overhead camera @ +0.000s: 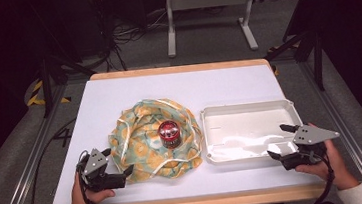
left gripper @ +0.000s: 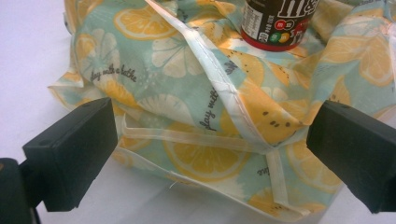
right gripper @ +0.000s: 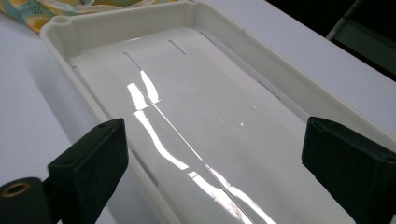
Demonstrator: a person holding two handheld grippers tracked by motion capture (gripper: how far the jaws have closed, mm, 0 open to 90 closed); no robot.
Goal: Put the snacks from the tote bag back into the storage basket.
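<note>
Left gripper (overhead camera: pixel 120 169) at the near-left part of the table (overhead camera: pixel 247 83), jaws apart and empty, lined up on the near-left hem of the citrus-print cloth (overhead camera: pixel 142 136). In the left gripper view, cloth edge and its white binding tape (left gripper: pixel 196 138) between the two black jaws, not pinched yet. Red candy jar (overhead camera: pixel 170 133) upright on the middle of the cloth, left of the white tray (overhead camera: pixel 213 149) and apart from it. Right gripper (overhead camera: pixel 279 142) at the near-right edge, jaws wide apart and empty, hovering over the near-right corner of the tray; tray floor glossy and bare in the right gripper view.

Risks, judged from here:
- Pulling the hem with the jar on top — likely to tip or roll the jar, since it sits on bunched, uneven fabric.
- Closing on the tape alone — thin strip, may slip out or drag only one layer, leaving the rest rumpled.
- Dragging the cloth rightward — folds could catch the tray's left wall and shove the tray toward the right edge of the table.
- Right jaws low over the tray rim — possible knock on the rim.
</note>
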